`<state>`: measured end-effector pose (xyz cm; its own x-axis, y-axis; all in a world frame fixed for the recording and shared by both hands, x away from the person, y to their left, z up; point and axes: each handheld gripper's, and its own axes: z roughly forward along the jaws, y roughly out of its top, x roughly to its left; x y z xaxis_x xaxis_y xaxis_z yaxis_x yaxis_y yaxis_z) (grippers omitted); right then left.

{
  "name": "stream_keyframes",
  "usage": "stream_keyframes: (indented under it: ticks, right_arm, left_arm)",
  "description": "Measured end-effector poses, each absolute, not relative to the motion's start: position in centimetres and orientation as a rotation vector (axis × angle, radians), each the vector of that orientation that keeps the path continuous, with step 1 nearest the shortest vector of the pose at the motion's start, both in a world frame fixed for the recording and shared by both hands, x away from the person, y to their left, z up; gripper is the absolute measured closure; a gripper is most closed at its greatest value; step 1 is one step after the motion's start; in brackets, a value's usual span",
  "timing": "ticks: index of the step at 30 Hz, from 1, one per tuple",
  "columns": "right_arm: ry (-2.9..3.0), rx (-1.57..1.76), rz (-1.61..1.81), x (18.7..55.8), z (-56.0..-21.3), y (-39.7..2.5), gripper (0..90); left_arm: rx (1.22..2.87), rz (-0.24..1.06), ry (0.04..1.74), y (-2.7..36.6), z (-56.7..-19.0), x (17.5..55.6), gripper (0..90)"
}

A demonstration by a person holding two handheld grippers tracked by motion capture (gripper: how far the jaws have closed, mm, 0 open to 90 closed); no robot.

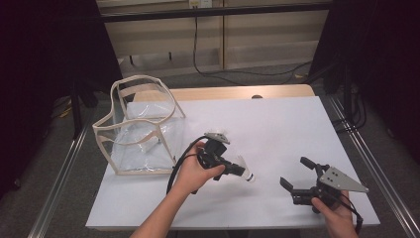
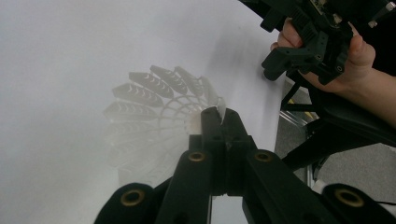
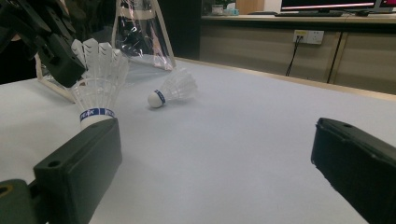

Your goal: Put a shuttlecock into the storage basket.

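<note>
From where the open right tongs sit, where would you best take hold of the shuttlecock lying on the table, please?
Grip the lying shuttlecock by its feather skirt, coming from above: it rests on its side, and the rounded cork would likely slip.

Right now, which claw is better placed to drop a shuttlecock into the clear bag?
Left. The left claw is already shut on a shuttlecock and sits close beside the clear bag. The right claw is open, empty and farther off.

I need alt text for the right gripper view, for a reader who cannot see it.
The left gripper holds a white shuttlecock by its feathers above a white table. A second shuttlecock lies behind, before a clear bag. The right gripper's black jaws stand wide apart in front.
</note>
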<state>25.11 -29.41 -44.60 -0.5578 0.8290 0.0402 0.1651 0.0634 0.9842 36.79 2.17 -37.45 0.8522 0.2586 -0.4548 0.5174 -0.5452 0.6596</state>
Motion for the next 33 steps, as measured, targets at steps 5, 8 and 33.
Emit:
stream_keyframes:
  ticks: [5,8,33]
  right_arm:
    - [1.787,0.993,1.535,25.1,-44.6,-29.4,1.5]
    - [1.785,0.994,1.536,25.1,-44.6,-29.4,1.5]
    - [1.782,0.995,1.542,25.1,-44.6,-29.4,1.4]
  left_arm:
    - [2.166,-0.382,0.575,2.6,-36.9,37.0,90.0]
    - [2.161,-0.376,0.581,2.9,-36.4,37.1,90.0]
    - [2.137,-0.325,0.652,4.5,-33.4,38.0,90.0]
